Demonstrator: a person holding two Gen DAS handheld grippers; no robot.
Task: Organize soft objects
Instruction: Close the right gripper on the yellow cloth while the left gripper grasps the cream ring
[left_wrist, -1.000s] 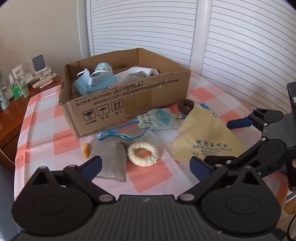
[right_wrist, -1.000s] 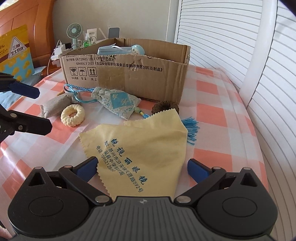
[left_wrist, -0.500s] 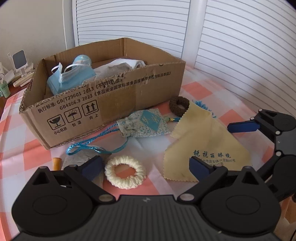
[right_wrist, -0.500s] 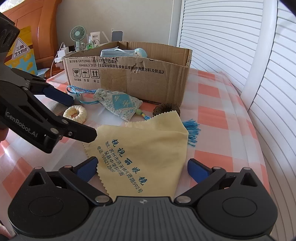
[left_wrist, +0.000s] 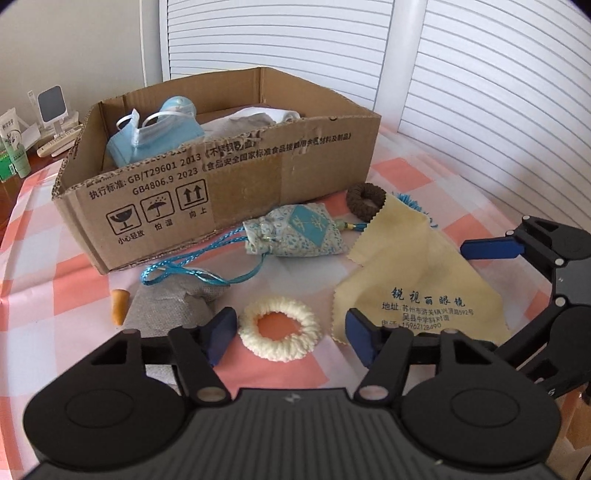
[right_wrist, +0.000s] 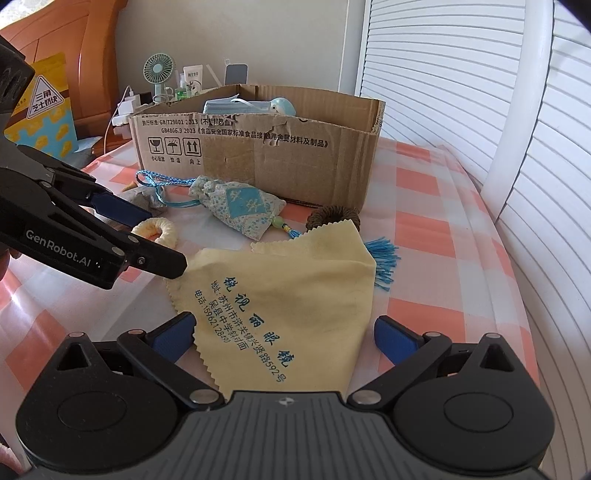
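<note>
A: We log the cream knitted ring (left_wrist: 279, 329) on the checked tablecloth (left_wrist: 55, 295), near the camera, between the pads of the left gripper (left_wrist: 288, 332). The jaws are closing, about half wide, and no pad presses the ring yet.

B: Risk, as we judge it: the left pad sits over the grey felt pouch (left_wrist: 170, 306) just beside the ring. If the jaws close as they stand, we may pinch the pouch edge along with the ring, or shove the ring sideways instead of gripping it.

A: We add a second risk. The blue cord (left_wrist: 192, 271) of the floral sachet (left_wrist: 295, 232) lies across the pouch's far end; dragging the pouch could pull it too.

B: The right gripper (right_wrist: 284, 334) stands wide over the yellow lens cloth (right_wrist: 295, 295), holding nothing. The two grippers are near each other, so a lift could clip the cloth's corner.

A: The cardboard box (left_wrist: 229, 184) sits on the far side, with a blue face mask (left_wrist: 155, 136) and pale fabric inside.

B: Hard to make out: the box floor behind its near wall, how much of the pouch lies under the left gripper body, and the brown ring (left_wrist: 365, 195), partly under the cloth. The small orange piece (left_wrist: 119, 304) left of the pouch we cannot identify.
</note>
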